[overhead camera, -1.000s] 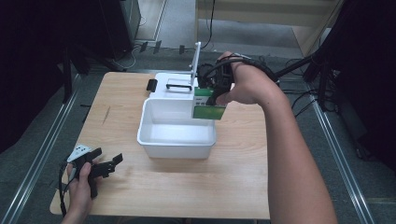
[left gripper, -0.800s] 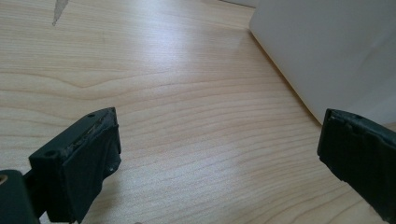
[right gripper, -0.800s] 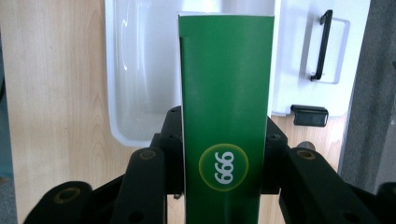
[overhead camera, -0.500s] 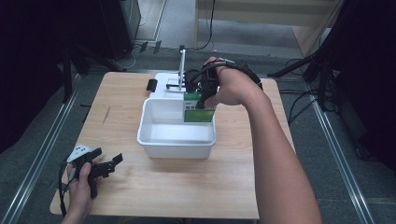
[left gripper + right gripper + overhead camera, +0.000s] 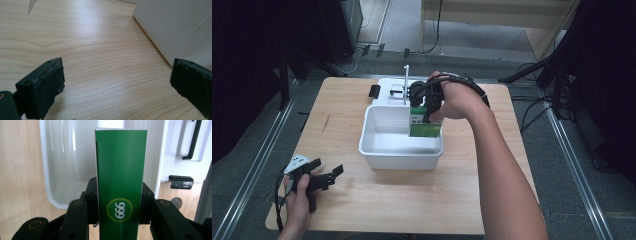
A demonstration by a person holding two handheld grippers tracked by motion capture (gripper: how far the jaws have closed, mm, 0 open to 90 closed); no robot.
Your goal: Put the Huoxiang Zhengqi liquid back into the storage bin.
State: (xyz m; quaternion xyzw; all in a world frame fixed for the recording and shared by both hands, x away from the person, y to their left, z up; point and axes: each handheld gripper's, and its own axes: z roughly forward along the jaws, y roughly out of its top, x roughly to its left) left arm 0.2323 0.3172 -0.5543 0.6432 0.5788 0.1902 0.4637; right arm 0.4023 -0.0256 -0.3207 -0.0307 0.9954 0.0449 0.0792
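Right gripper: at the upper centre of the high view, over the far right corner of the white bin; jaws clamped on the two sides of the green box.
Green box: upright between the black jaws in the right gripper view, its printed circle near the bottom of the frame; in the high view, its lower part sat inside the bin.
White bin: centre of the wooden table; its interior looked bare apart from the box.
Left gripper: lower left of the high view, resting on the table, well apart from the bin; fingers wide apart, nothing between them.
White lid: upper right in the right gripper view, behind the bin, bearing a black handle.
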